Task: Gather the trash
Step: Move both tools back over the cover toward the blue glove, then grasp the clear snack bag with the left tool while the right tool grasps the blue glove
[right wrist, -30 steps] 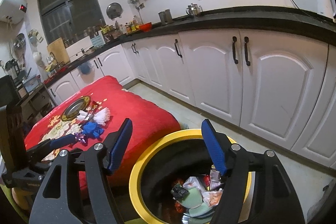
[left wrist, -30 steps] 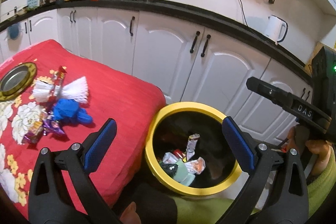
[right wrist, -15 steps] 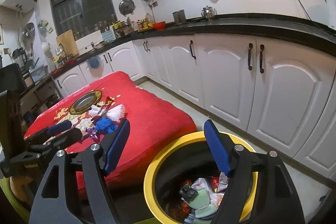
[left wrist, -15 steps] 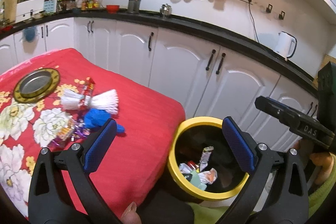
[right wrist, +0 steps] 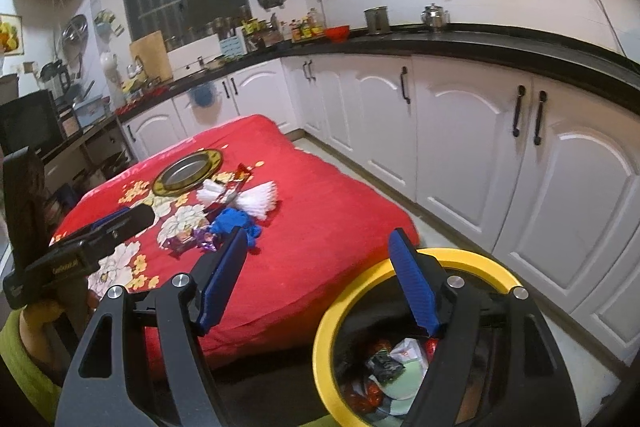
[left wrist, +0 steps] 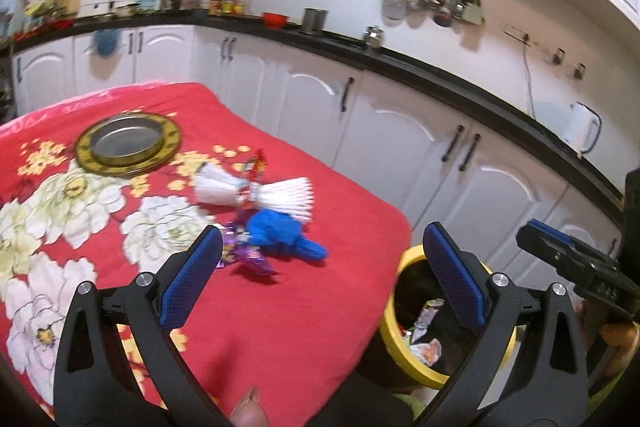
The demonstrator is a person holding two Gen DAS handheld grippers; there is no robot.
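A pile of trash lies on the red floral tablecloth (left wrist: 304, 307): a crumpled blue piece (left wrist: 280, 239), two white pleated paper fans (left wrist: 286, 201), purple wrappers (left wrist: 248, 259) and a red wrapper (left wrist: 256, 161). The pile also shows in the right wrist view, with the blue piece (right wrist: 232, 221) nearest. My left gripper (left wrist: 320, 271) is open and empty, above the table near the pile. My right gripper (right wrist: 316, 285) is open and empty, between the table edge and the yellow-rimmed bin (right wrist: 484, 263), which holds several wrappers (right wrist: 400, 359). The bin also shows in the left wrist view (left wrist: 388, 323).
A round metal plate with a gold rim (left wrist: 128, 145) sits at the far side of the table. White kitchen cabinets (right wrist: 460, 155) under a black counter run behind the table and bin. A white kettle (left wrist: 576, 129) stands on the counter.
Both grippers have lifted and swung left, away from over the bin toward the table. The trash pile now lies nearer the left gripper. Both stay open and empty.
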